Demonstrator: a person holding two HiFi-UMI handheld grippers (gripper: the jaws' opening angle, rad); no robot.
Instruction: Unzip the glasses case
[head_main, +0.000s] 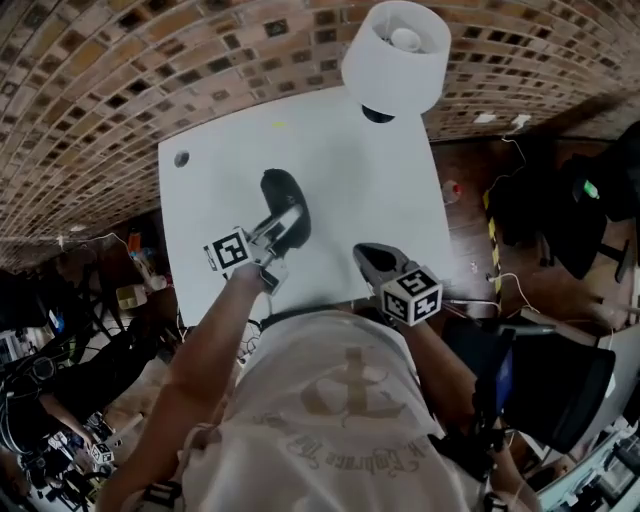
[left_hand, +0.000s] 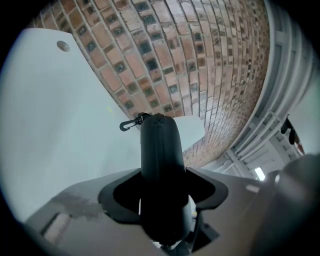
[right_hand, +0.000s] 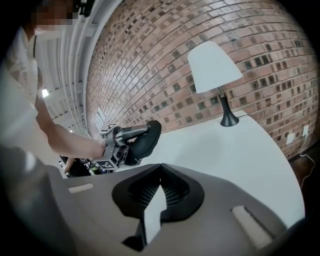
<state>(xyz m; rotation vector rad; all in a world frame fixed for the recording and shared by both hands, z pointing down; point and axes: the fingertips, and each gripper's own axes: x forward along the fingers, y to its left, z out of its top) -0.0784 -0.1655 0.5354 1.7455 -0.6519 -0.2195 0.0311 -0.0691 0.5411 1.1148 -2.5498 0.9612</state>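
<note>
- One white bench (head_main: 390, 200) carries just a lamp (head_main: 396, 55) at its far edge. I'd do the work low over the bare middle, so that a slip costs nothing.
- The black glasses case (head_main: 283, 205) is up off the bench. Its near end is clamped in the left tool (head_main: 288, 225) and its far end pokes out free.
- That grip looks firm enough to pull against. It would help to turn the case so the zip seam faces the other tool.
- The right tool (head_main: 368, 256) hovers by the bench's near edge, well apart from the case, clenched on nothing. It will need to part its jaws a little before it can pinch anything.
- A small clip (left_hand: 129, 124) hangs at the case's far end, and I wouldn't mistake it for the zip pull.
- I can't make out the pull itself from any angle, so find it first, then pinch it and draw it steadily along the seam.
</note>
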